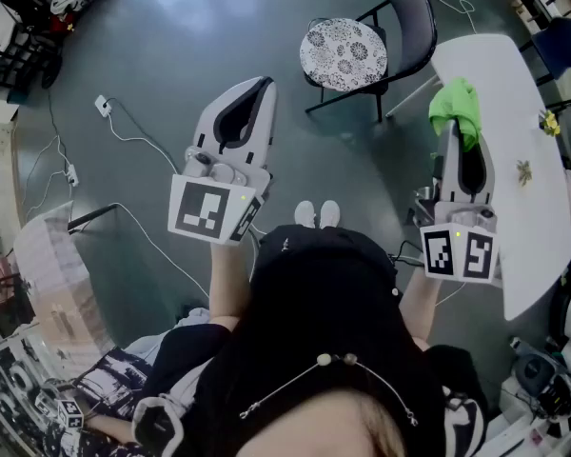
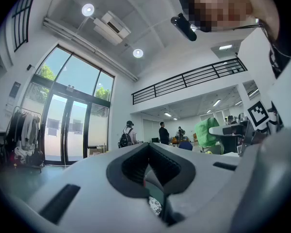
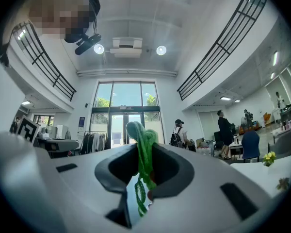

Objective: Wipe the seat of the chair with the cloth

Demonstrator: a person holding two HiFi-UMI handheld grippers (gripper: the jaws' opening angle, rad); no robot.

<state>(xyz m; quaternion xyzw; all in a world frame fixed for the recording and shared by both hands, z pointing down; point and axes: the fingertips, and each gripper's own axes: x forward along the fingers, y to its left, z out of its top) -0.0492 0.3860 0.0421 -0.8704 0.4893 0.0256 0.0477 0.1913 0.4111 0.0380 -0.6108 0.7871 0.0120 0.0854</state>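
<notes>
Green cloth (image 1: 457,108) bunches out of your right tongs (image 1: 454,133), which are clamped on it. In the right gripper view a twisted fold stands up between the jaws and a thin loop dangles below them. It looks soft, loosely knit and crumpled, pinched by a narrow part rather than a full handful. You hold it raised, just beside the edge of the white tabletop (image 1: 514,141) and well apart from the chair (image 1: 409,27). The chair's round patterned seat (image 1: 343,53) stands ahead of you on the floor with nothing on it. Your left tongs (image 1: 263,84) appear closed on nothing, though the left gripper view leaves a sliver of gap low down, so they may not meet fully.

Risks from here, as I judge them:
- **Slipping grip:** the slim pinch could let the cloth slip free once you drag it across the cushion, since friction will pull against so small a hold.
- **Snagging:** the hanging loop might catch on the chair back or frame as you come down.
- **Scraping:** if you press with the hard jaw tips instead of the fabric, you scrape the seat rather than wipe it.
</notes>
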